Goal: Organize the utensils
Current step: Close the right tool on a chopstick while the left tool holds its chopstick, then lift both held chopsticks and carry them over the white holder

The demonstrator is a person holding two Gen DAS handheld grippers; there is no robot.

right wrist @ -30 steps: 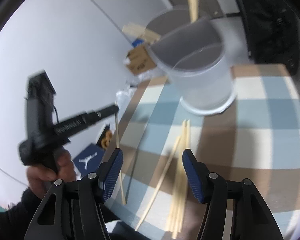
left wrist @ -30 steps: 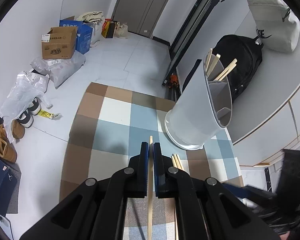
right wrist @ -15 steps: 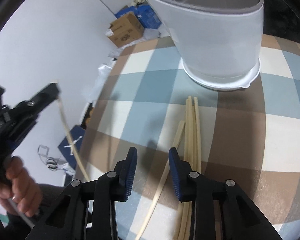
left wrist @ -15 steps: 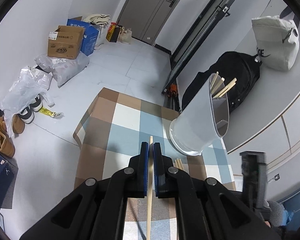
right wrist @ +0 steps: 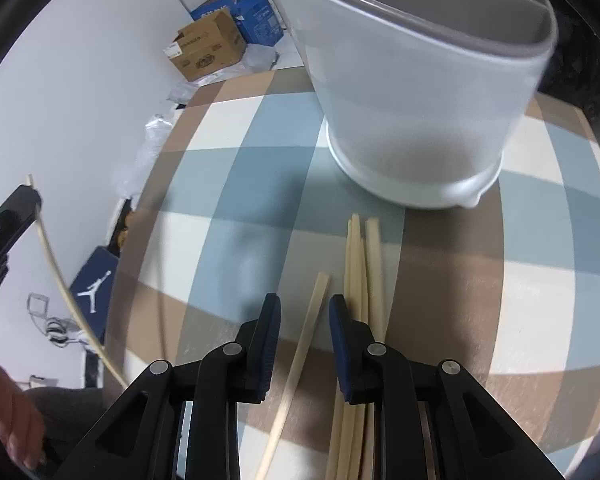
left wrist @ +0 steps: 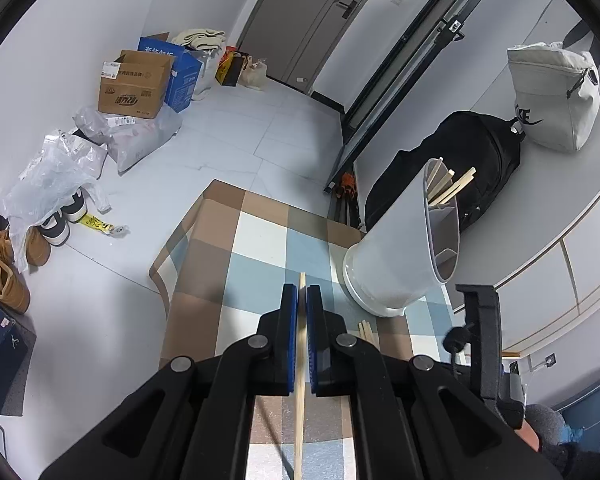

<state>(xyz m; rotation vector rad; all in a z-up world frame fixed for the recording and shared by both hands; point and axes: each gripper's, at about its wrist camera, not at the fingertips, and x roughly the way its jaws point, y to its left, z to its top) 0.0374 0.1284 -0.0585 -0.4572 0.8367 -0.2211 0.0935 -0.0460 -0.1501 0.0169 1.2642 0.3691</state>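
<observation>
My left gripper (left wrist: 302, 292) is shut on one pale wooden chopstick (left wrist: 299, 400), held in the air over the checked tablecloth (left wrist: 260, 240). The white utensil holder (left wrist: 396, 252) stands at the right with several chopsticks (left wrist: 452, 188) in its far compartment. In the right wrist view my right gripper (right wrist: 305, 312) points down close over the cloth. Its jaws are closing around a single loose chopstick (right wrist: 318, 292) that lies between them, with the pads clear of it. A bundle of chopsticks (right wrist: 358, 264) lies just to its right, in front of the holder (right wrist: 412, 112).
The left gripper's tip (right wrist: 16, 212) and its chopstick (right wrist: 60, 276) show at the left edge, with a hand (right wrist: 4, 408) below. Past the table's edge the floor holds cardboard boxes (left wrist: 134, 84), plastic bags (left wrist: 60, 168) and shoes (left wrist: 4, 276). A black backpack (left wrist: 472, 160) sits behind the holder.
My right gripper has dropped and tipped down toward the cloth, and its jaws have narrowed around the single chopstick. The left gripper has drawn back a little from the holder, still gripping its chopstick.
</observation>
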